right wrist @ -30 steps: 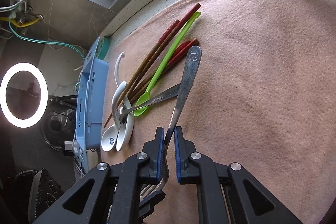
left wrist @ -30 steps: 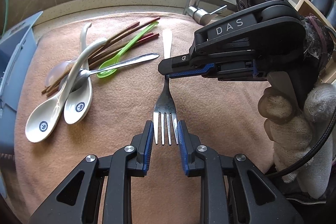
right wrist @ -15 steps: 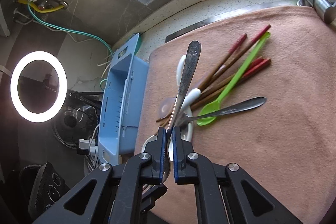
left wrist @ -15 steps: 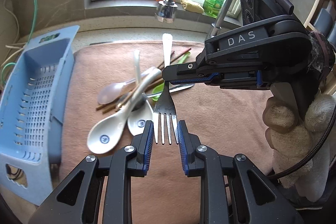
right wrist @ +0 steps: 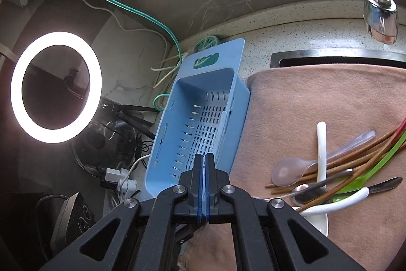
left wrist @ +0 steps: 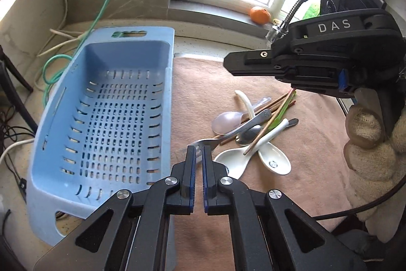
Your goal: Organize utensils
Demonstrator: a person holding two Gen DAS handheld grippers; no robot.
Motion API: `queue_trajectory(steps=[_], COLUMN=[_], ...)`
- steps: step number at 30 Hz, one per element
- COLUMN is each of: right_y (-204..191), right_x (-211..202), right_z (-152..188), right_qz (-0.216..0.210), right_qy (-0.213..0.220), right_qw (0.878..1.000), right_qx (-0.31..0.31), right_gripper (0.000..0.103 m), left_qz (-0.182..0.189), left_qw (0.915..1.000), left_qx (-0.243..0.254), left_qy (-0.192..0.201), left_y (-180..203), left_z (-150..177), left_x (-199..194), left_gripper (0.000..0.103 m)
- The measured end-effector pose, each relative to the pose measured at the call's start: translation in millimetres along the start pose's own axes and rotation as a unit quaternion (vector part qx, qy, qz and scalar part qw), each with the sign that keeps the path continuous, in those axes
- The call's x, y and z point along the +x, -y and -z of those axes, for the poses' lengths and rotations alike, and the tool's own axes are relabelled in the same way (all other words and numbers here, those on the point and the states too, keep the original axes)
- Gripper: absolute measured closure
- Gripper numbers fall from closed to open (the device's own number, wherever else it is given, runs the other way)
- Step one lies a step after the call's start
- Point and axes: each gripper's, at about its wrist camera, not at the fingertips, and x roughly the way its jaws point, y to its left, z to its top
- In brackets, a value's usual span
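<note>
left wrist view shows both grippers' fingers pressed together holding nothing, the fork (left wrist: 229, 134) lying loose on the spoon pile beside the blue basket (left wrist: 106, 118), so it may slide away

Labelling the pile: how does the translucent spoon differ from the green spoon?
The translucent spoon is pale and see-through; the green spoon is opaque and bright. The translucent spoon's bowl lies uncovered; the green spoon's bowl is crossed by a white ceramic spoon. Both lie in one pile, handles angled alike.
</note>
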Motion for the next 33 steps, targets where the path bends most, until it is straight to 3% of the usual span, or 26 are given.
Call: queue_trajectory(steps=[6, 8, 12, 15, 17, 18, 20, 23, 26, 28, 33], right_y=[30, 41, 62, 73, 81, 85, 93, 105, 117, 125, 144], right_x=[-16, -24, -47, -62, -72, -77, -88, -99, -112, -118, -124], right_z=[2, 5, 13, 22, 30, 35, 42, 49, 57, 62, 69], right_qz=[0.033, 0.046, 0.074, 0.098, 0.096, 0.091, 0.084, 0.093, 0.124, 0.149, 0.14], right_qy=[0.009, 0.016, 0.045, 0.059, 0.076, 0.088, 0.106, 0.105, 0.109, 0.1, 0.082], right_qw=[0.999, 0.999, 0.996, 0.993, 0.992, 0.992, 0.991, 0.99, 0.986, 0.983, 0.983], right_qx=[0.01, 0.014, 0.018, 0.003, 0.003, 0.006, 0.014, 0.024, 0.036, 0.046, 0.081], right_gripper=[0.092, 0.087, 0.067, 0.066, 0.056, 0.046, 0.039, 0.038, 0.038, 0.038, 0.038], left_qz=[0.006, 0.014, 0.026, 0.029, 0.036, 0.039, 0.041, 0.042, 0.042, 0.044, 0.046], left_qw=[0.9998, 0.9997, 0.9991, 0.9986, 0.9982, 0.9981, 0.998, 0.9978, 0.9979, 0.9978, 0.9973], left_qx=[0.021, 0.021, 0.029, 0.036, 0.035, 0.035, 0.034, 0.034, 0.03, 0.027, 0.029], left_qy=[-0.001, -0.004, -0.015, -0.024, -0.031, -0.034, -0.036, -0.037, -0.038, -0.041, -0.05], left_y=[1, 3, 11, 19, 22, 24, 29, 35, 39, 41, 46], left_z=[-4, -6, -6, -2, 1, 3, 7, 13, 20, 25, 32], left_x=[-1, 2, 9, 13, 15, 15, 14, 11, 7, 6, 9], left_gripper=[0.101, 0.093, 0.083, 0.08, 0.073, 0.073, 0.073, 0.073, 0.064, 0.064, 0.064])
